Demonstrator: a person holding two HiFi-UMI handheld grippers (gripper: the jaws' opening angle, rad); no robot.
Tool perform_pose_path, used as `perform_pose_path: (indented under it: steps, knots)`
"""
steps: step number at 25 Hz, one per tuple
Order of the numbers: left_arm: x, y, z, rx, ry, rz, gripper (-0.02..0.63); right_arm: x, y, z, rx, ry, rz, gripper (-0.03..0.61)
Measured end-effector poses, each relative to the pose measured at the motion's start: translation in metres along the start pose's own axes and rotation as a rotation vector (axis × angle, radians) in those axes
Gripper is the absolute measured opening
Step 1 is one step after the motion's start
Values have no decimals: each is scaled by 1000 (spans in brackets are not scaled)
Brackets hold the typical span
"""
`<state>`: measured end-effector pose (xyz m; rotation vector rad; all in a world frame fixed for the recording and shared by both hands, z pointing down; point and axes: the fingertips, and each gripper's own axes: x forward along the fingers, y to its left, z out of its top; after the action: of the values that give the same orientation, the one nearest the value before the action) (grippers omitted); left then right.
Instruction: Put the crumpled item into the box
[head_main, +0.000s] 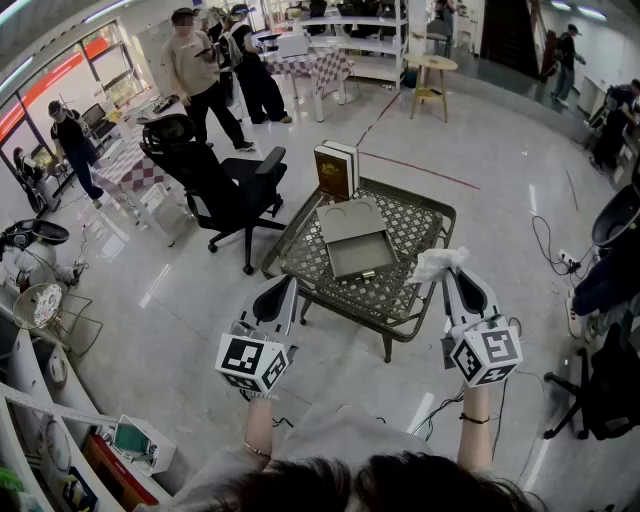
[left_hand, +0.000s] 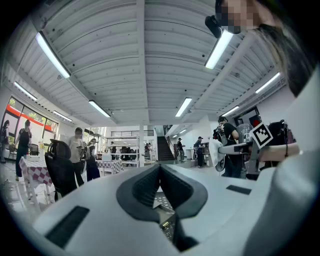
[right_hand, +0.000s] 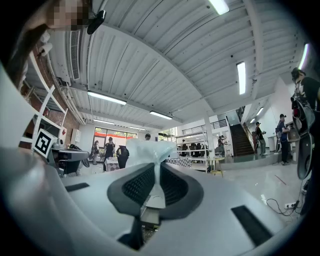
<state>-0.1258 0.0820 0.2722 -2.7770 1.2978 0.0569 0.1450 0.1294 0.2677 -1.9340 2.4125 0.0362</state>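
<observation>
The crumpled item (head_main: 437, 263) is a white wad of thin paper or plastic, pinched in my right gripper (head_main: 448, 274) above the right edge of the low lattice table (head_main: 412, 296). In the right gripper view the wad (right_hand: 145, 149) bulges out past the jaws of that gripper (right_hand: 159, 168), which is shut on it. The grey box (head_main: 358, 256) lies open in the middle of the table, its lid (head_main: 347, 218) folded back behind it. My left gripper (head_main: 285, 288) hovers at the table's near left corner, shut with nothing in it (left_hand: 160, 168).
A brown book (head_main: 337, 170) stands upright at the table's far edge. A black office chair (head_main: 226, 186) is just left of the table. Cables (head_main: 548, 246) trail on the floor at right. People stand at the back left near checkered tables.
</observation>
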Motion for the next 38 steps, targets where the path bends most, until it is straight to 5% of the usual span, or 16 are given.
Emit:
perform_pose_path:
  steps: [21,38]
  knots:
    - [5,-16,-11,-20,31,-8,17,10,-6,-13,29,27,32,52]
    - [55,42,-46,-75,96,-11,17,101,-5,-44,46,105,55,52]
